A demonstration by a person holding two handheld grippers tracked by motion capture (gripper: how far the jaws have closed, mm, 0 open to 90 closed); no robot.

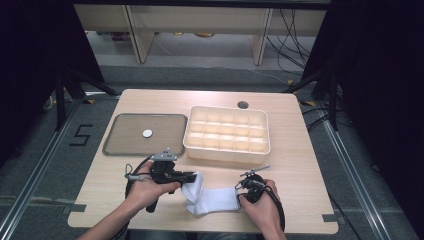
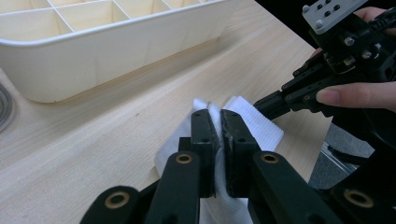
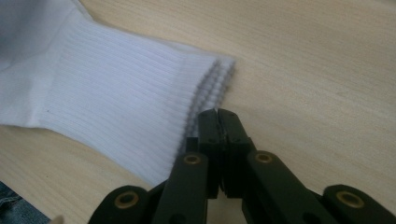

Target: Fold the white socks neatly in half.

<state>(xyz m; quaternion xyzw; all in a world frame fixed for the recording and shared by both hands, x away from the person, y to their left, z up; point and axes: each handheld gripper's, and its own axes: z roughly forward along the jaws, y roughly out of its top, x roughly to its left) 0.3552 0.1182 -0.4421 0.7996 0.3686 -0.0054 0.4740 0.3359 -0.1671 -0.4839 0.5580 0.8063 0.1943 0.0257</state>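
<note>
On the near edge of the table [image 1: 300,165] lies a white sock [image 1: 210,197]. Its long side runs left to right. The ribbed cuff points to the right and the other end bends up toward the compartment box [image 1: 227,134]. The left gripper [image 2: 219,116] pinches the sock's left end, with white cloth squeezed between its jaws. The right gripper [image 3: 217,113] sits at the cuff edge with its jaws pressed together, touching the cuff; I cannot tell if it holds cloth. A grey tray [image 1: 125,132] with a small white disc [image 1: 147,133] sits far left.
</note>
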